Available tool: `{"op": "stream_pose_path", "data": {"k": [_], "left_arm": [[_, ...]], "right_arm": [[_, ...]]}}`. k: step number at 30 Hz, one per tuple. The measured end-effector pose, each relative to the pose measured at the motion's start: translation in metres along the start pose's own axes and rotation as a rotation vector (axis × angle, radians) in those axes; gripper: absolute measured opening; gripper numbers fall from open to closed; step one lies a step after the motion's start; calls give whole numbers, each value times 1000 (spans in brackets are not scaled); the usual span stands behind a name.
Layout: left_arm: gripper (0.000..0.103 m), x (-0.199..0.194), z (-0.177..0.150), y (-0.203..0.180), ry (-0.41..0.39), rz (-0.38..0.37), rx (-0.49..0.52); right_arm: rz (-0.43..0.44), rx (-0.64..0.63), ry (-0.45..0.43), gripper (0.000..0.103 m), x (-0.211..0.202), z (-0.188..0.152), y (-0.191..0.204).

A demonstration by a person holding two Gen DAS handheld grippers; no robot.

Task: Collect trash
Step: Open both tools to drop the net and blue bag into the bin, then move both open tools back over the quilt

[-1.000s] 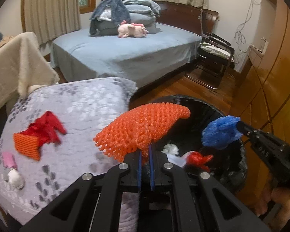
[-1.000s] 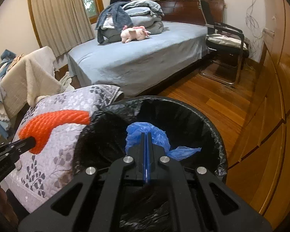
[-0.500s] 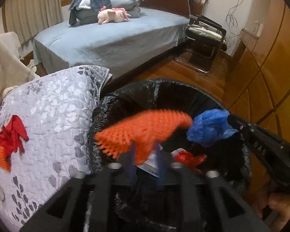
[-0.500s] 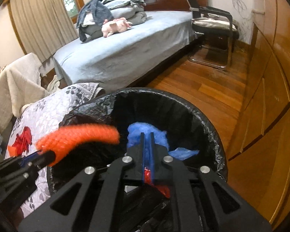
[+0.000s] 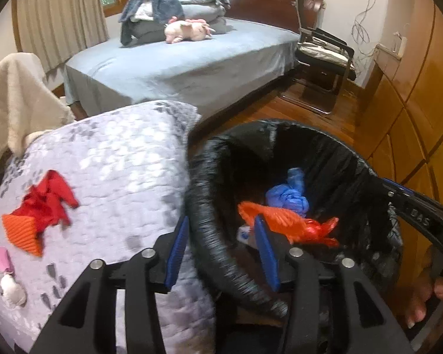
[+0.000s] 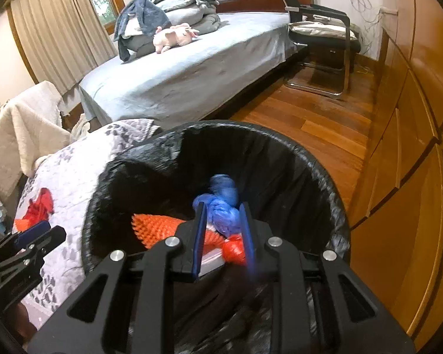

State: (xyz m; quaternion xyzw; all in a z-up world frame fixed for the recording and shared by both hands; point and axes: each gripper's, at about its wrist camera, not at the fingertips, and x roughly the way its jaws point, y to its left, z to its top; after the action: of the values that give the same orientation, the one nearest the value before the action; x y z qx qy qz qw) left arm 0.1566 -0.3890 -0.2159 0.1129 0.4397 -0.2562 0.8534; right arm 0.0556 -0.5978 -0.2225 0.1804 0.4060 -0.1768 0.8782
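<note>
Both our tongs, left (image 5: 221, 250) and right (image 6: 223, 236), were opening over the bin (image 6: 325, 159), dropping orange netting (image 5: 280, 221) and blue bag (image 6: 224, 209); next, scraps (image 5: 44, 203) left of them.

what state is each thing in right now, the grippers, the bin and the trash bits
left gripper: jaws opening, nothing between them
right gripper: jaws opening, blue bag seen between them, pads off it
trash bin: black liner, partly filled
orange foam net: lying in the bin
blue bag: in the bin
red scrap: on the patterned quilt, uncollected
</note>
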Motion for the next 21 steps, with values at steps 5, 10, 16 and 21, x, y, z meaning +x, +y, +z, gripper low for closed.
{"op": "stream_pose_path", "data": {"k": [5,10,16,21], "left_arm": [[53,-26,-14,43,-31,35,-19],[54,-50,-29,98,-55,86,-78],[54,-73,-52,167,-65,167,-172],[54,-92,-76,220,-72,224,-220]], "right_arm": [[41,-37,-15,31,-27,-21,37],[96,-87,-9,32,-43,-39,84],[173,-144,9,34,-50,-59,146],[226,-185,37,36,-48,-77,196]]}}
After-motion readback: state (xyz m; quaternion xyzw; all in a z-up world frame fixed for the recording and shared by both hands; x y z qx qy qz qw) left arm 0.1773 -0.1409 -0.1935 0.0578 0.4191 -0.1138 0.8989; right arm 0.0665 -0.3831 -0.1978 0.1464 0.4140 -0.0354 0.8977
